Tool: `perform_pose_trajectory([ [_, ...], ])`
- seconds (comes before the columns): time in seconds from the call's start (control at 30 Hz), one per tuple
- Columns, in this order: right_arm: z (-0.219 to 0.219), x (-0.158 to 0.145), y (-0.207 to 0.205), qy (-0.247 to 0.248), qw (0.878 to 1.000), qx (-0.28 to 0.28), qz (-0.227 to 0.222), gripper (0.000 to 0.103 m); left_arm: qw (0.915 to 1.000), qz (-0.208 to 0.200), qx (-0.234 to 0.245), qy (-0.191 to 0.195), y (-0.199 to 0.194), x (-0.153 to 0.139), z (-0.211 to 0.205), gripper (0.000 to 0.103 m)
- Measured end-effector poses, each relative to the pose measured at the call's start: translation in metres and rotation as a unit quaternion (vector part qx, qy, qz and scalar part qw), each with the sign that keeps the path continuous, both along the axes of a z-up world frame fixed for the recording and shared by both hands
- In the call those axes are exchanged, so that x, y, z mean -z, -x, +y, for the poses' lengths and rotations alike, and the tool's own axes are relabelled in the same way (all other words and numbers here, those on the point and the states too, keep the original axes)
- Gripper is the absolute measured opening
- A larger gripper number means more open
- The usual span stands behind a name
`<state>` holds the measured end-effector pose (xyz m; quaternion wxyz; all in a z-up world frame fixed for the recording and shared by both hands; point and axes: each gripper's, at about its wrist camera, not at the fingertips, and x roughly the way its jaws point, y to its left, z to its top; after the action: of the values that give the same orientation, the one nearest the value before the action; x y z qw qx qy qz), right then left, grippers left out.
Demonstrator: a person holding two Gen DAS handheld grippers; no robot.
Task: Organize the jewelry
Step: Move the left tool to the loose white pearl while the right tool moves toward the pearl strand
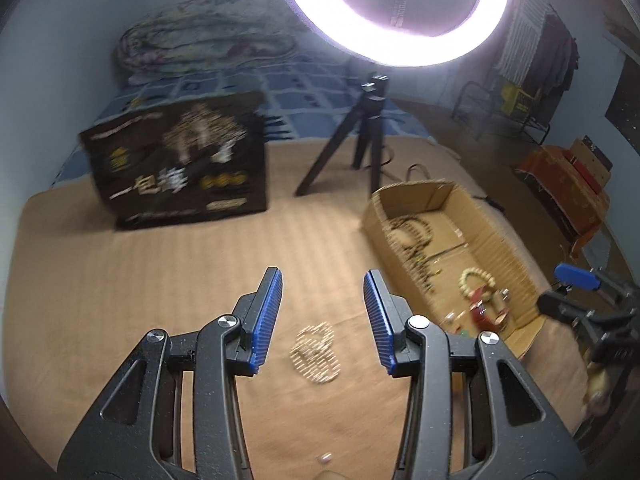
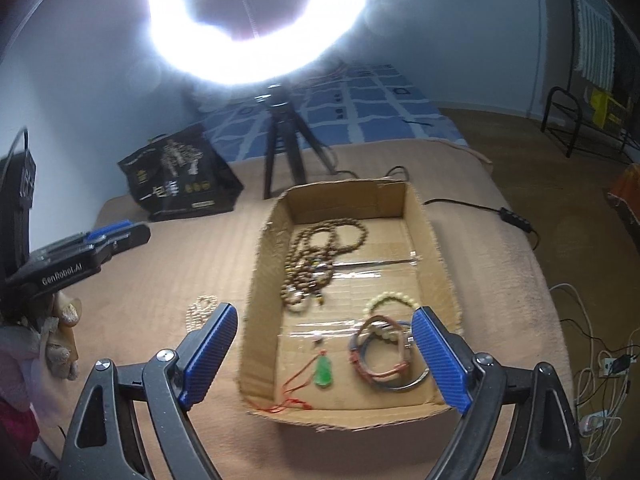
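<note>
A pale bead necklace lies bunched on the tan bed cover, between and just beyond my left gripper's open, empty fingers; it peeks out in the right wrist view left of the box. The open cardboard box holds brown bead strands, a pale bead bracelet, red and blue bangles and a green pendant on a red cord. My right gripper is open and empty above the box's near end. The box also shows in the left wrist view.
A black printed bag stands at the back left. A ring light on a black tripod stands behind the box. A small pale bead lies near the left gripper's base. Cables run off the bed's right side.
</note>
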<state>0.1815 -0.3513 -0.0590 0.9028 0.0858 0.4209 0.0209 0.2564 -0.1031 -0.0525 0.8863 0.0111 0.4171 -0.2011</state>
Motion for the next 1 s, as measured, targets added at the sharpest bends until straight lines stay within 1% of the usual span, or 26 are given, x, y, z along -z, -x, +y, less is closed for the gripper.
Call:
perform_pose_trajectory([
  [0.13, 0.016, 0.0, 0.001, -0.004, 1.0, -0.019, 0.004, 0.09, 0.9999, 0.01, -0.01, -0.001, 0.009, 0.009, 0.028, 0.043],
  [0.2, 0.023, 0.0, 0.002, -0.006, 1.0, -0.028, 0.005, 0.086, 0.9998, 0.018, -0.012, 0.003, 0.015, 0.014, 0.04, 0.043],
  [0.3, 0.033, 0.001, 0.001, -0.015, 0.999, -0.038, 0.01, 0.081, 0.9997, 0.024, -0.005, -0.001, 0.029, 0.021, 0.05, 0.043],
  [0.4, 0.041, 0.003, 0.0, -0.024, 0.998, -0.048, 0.016, 0.077, 0.9994, 0.034, 0.009, -0.004, 0.041, 0.03, 0.053, 0.043],
  [0.47, 0.046, 0.005, -0.002, -0.028, 0.998, -0.054, 0.019, 0.075, 0.9989, 0.042, 0.021, -0.005, 0.05, 0.036, 0.054, 0.043],
  [0.57, 0.055, 0.008, -0.005, -0.035, 0.997, -0.064, 0.026, 0.069, 0.9976, 0.055, 0.041, -0.01, 0.062, 0.047, 0.051, 0.034],
  [0.67, 0.064, 0.013, -0.01, -0.041, 0.996, -0.073, 0.033, 0.063, 0.9956, 0.069, 0.063, -0.009, 0.073, 0.059, 0.046, 0.033],
  [0.7, 0.068, 0.015, -0.012, -0.041, 0.996, -0.076, 0.036, 0.061, 0.9946, 0.075, 0.07, -0.009, 0.077, 0.064, 0.044, 0.029],
  [0.73, 0.071, 0.017, -0.013, -0.042, 0.995, -0.078, 0.038, 0.061, 0.9939, 0.08, 0.075, -0.009, 0.079, 0.067, 0.043, 0.029],
  [0.87, 0.084, 0.026, -0.021, -0.048, 0.993, -0.091, 0.051, 0.052, 0.9898, 0.1, 0.1, -0.018, 0.089, 0.084, 0.034, 0.026],
  [0.9, 0.087, 0.029, -0.024, -0.048, 0.993, -0.095, 0.054, 0.051, 0.989, 0.102, 0.104, -0.021, 0.092, 0.087, 0.032, 0.025],
  [1.0, 0.094, 0.036, -0.03, -0.049, 0.992, -0.1, 0.063, 0.048, 0.9864, 0.109, 0.119, -0.032, 0.097, 0.098, 0.026, 0.024],
])
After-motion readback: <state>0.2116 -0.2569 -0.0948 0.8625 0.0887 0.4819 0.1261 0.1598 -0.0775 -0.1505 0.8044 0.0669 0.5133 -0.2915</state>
